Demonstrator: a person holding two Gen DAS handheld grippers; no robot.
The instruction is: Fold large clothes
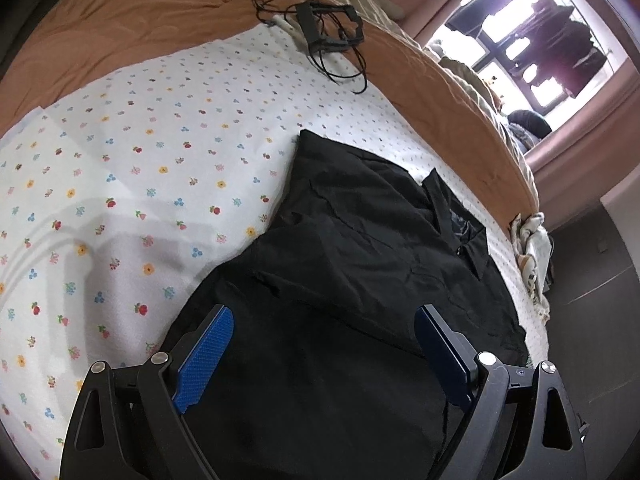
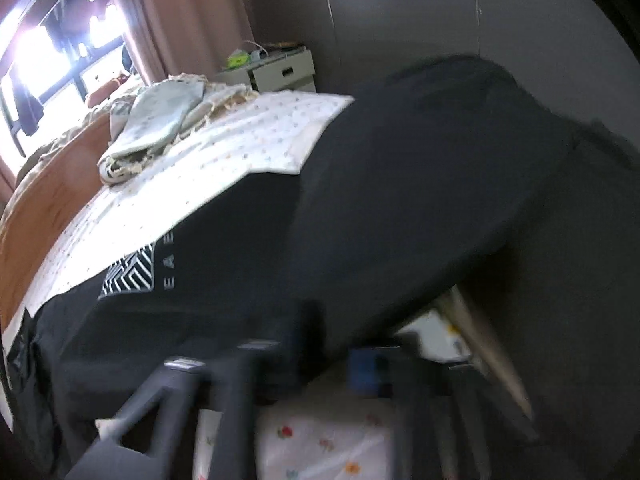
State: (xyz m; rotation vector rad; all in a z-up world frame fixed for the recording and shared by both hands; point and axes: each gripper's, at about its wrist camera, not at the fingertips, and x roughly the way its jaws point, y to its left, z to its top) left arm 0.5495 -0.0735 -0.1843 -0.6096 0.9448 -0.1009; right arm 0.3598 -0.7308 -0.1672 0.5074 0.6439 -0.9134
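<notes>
While the left wrist view showed the left claw point(image 1: 324, 344) spread wide and holding nothing, its blue pads point(image 1: 206, 354) hung above the black collared shirt point(image 1: 352, 240); the shirt lay partly folded on the floral bedsheet point(image 1: 120, 184), its collar point(image 1: 460, 220) toward the far edge of the bed, with creases running across the body; a tangle of black cable and a small device point(image 1: 324, 36) sat well apart on the orange blanket point(image 1: 120, 20). The risk there was that the claw, closing on that rumpled cloth, would pinch several layers or the sheet beneath and drag the fold askew.

From the right wrist view, heavily blurred, I could not tell whether the right claw point(image 2: 336, 364) was closed or parted; a blue pad point(image 2: 362, 372) showed faintly below a lifted sweep of black fabric point(image 2: 420, 200), which arched over the bed's edge; a white geometric print with letters point(image 2: 132, 272) lay flat on the garment nearby; a crumpled pale cloth point(image 2: 160, 120) sat farther up the bed; a white nightstand point(image 2: 284, 70) stood beyond. The blur suggested quick motion, so the lifted fabric could slip free, slide off the bed's edge, or land crooked and spoil the fold.
</notes>
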